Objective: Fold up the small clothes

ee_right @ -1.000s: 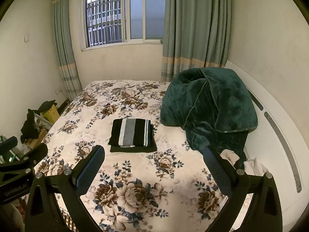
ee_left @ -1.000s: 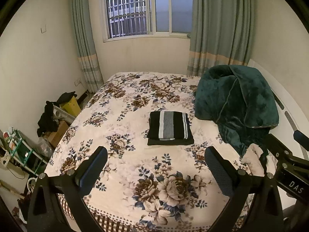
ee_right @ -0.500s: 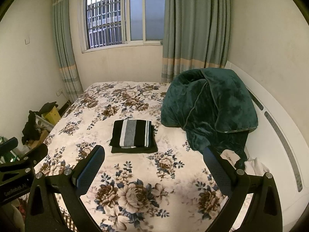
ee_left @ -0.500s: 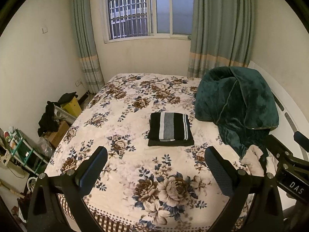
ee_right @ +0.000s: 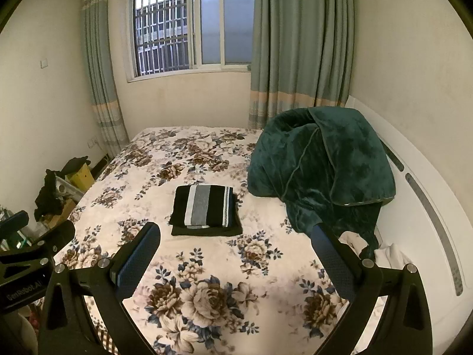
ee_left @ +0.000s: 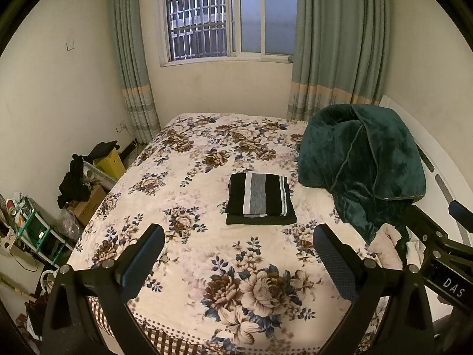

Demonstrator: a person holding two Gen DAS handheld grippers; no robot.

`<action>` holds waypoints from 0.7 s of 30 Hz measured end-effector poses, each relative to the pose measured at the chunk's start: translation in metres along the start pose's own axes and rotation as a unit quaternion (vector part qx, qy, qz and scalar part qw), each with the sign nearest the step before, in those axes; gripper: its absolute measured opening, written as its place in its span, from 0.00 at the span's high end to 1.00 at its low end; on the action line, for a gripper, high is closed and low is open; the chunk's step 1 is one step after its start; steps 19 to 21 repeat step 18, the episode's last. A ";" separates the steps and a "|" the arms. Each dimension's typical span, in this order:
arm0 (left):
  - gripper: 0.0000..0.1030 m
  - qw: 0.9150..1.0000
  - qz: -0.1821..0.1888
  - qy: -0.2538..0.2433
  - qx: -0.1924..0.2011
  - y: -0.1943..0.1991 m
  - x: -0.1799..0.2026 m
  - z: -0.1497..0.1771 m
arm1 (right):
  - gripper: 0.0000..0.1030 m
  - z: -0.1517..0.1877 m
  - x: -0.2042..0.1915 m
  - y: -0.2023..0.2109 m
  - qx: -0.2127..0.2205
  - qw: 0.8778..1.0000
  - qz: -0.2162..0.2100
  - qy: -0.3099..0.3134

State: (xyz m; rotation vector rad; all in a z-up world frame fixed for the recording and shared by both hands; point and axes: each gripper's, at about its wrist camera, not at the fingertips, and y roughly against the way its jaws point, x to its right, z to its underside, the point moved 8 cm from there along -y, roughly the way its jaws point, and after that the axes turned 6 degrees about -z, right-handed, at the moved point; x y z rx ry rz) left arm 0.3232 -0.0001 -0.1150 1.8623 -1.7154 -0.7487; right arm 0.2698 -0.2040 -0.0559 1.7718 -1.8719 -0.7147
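A folded black garment with grey and white stripes lies flat in the middle of the floral bed; it also shows in the right wrist view. My left gripper is open and empty, held above the bed's near end, well short of the garment. My right gripper is open and empty too, at a similar distance. The right gripper's body shows at the right edge of the left wrist view. The left gripper's body shows at the left edge of the right wrist view.
A dark green plush blanket is heaped on the bed's right side against a white headboard. A pale cloth lies below it. Boxes, dark clothes and a yellow bin crowd the floor at left. A window and curtains stand behind.
Both grippers have drifted back and up a little, so the folded garment sits slightly lower in each view. Both stay open and empty.
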 end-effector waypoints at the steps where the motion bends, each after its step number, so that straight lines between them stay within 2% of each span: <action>1: 0.00 1.000 0.000 0.000 0.000 0.000 0.000 0.000 | 0.00 -0.002 -0.001 -0.001 0.000 1.000 0.000 0.000; 21: 0.00 1.000 -0.008 0.011 0.005 0.015 -0.002 -0.004 | 0.00 0.010 -0.003 0.007 0.003 1.000 0.006 -0.006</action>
